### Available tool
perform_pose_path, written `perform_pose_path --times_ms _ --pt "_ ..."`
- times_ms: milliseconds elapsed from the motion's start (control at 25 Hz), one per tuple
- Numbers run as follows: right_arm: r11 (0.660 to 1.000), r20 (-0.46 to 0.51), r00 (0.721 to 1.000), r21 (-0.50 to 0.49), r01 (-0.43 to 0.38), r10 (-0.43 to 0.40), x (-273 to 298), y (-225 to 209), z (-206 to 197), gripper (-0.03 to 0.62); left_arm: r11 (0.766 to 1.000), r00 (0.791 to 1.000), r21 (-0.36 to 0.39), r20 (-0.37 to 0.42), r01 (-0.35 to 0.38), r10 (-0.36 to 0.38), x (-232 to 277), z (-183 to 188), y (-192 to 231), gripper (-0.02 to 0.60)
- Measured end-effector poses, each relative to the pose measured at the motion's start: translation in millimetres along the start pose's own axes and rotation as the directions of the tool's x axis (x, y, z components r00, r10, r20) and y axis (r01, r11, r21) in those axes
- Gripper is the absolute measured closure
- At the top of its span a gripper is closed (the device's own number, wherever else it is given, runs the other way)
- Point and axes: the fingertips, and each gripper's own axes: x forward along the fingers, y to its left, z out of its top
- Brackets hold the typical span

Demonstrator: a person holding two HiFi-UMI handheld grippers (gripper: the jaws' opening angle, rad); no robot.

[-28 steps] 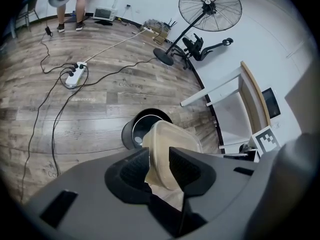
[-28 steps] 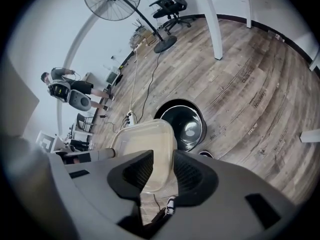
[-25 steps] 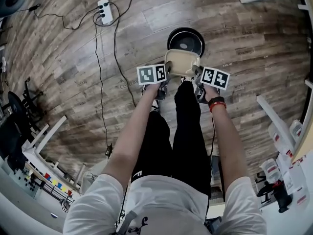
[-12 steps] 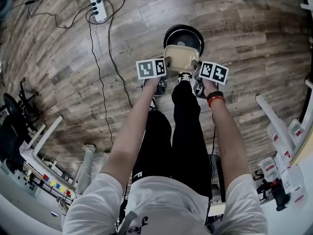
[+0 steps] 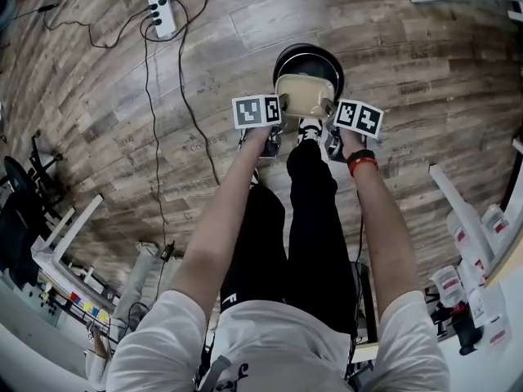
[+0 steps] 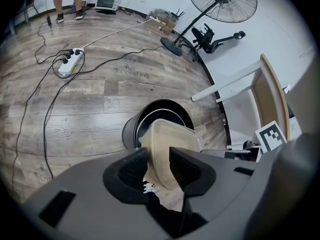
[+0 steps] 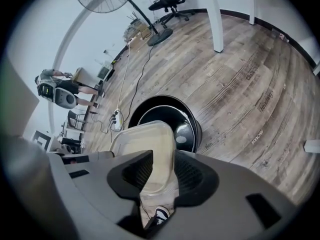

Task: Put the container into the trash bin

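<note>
Container (image 5: 304,96) held over the trash bin (image 5: 309,57), one gripper on each side.
We note the beige container hanging above the black bin's open mouth, seemingly clear of the rim, though the steep head view leaves that uncertain. The left gripper (image 6: 159,165) pinches the container's left wall and the right gripper (image 7: 161,170) its right wall, both sets of jaws pressed on the thin plastic. Wood floor (image 5: 425,72) surrounds the bin.

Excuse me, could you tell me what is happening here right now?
A person grips a beige plastic container from both sides, the left gripper and right gripper each clamped on an edge. It is held over the open black trash bin on the wooden floor and is not in it yet.
</note>
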Motion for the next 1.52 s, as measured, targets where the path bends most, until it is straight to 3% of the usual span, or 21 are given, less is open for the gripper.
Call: perform_pose_path --times_ms 440,640,920,1240,1520 --pt "0.999 0.016 0.999 -0.040 0.037 -0.036 28 -21 15 0.461 0.999 0.999 0.044 -0.030 0.018 -0.017 40 6 9 0.436" --pt "0.999 0.018 1.000 -0.045 0.025 -0.024 30 -22 21 0.455 0.999 0.999 0.041 -0.036 0.025 -0.023 48 5 8 0.389" --pt "0.996 0.032 0.998 -0.074 0.049 -0.047 30 -23 21 0.376 0.999 0.998 0.025 -0.052 0.047 -0.046 50 1 6 0.339" --pt "0.997 0.032 0.999 -0.068 0.038 -0.036 9 -16 15 0.372 0.999 0.998 0.024 -0.029 0.048 -0.047 27 1 -1 0.324" --pt "0.994 0.059 0.998 -0.102 0.040 -0.034 -47 14 9 0.373 0.998 0.999 0.054 -0.007 0.042 -0.042 -26 -3 -33 0.324"
